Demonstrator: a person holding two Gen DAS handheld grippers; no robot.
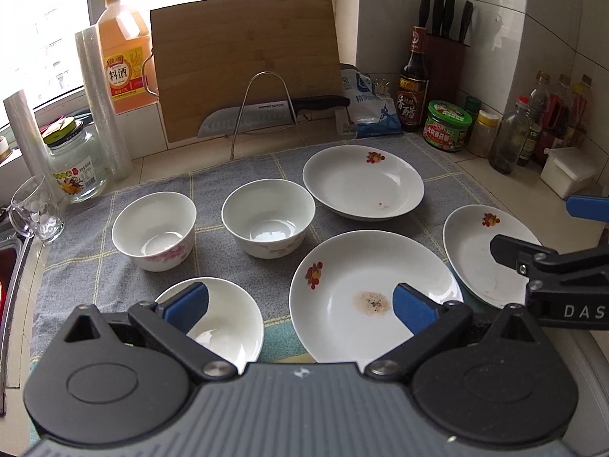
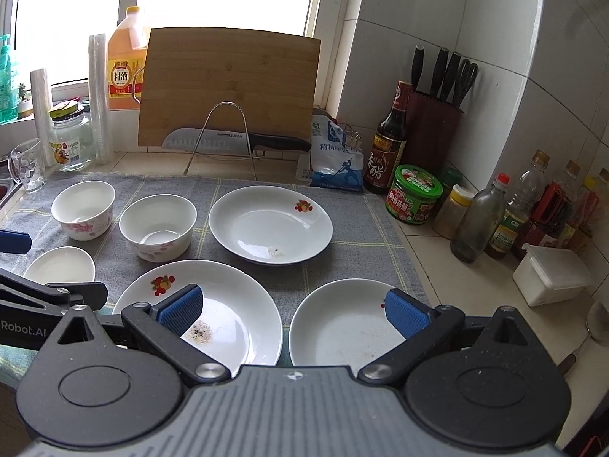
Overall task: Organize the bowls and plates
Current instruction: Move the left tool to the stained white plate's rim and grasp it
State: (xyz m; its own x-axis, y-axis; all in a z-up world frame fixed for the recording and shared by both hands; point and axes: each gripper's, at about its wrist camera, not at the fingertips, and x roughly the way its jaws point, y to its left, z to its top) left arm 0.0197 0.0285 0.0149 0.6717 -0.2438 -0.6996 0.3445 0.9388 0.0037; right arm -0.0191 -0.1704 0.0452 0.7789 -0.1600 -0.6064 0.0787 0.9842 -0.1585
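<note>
With both the left gripper and right gripper hanging jaws apart and empty over the plates and bowls spread mid-frame on the desk's cloth, a careless rim pinch could probably chip or slide glazed crockery.

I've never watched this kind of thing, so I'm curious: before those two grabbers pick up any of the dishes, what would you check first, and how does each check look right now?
1. Left gripper open and holding nothing: ok.
2. Right gripper open and holding nothing: ok.
3. All dishes sit apart on the grey cloth, none stacked yet: ok.
4. Dishes clean enough to stack: not ok; the near plate has a brown speckled stain, and the far plate a small spot.
5. Bowls upright: ok for the two flowered bowls and the plain bowl.
6. Cracks or chips on rims: cannot tell.
</note>
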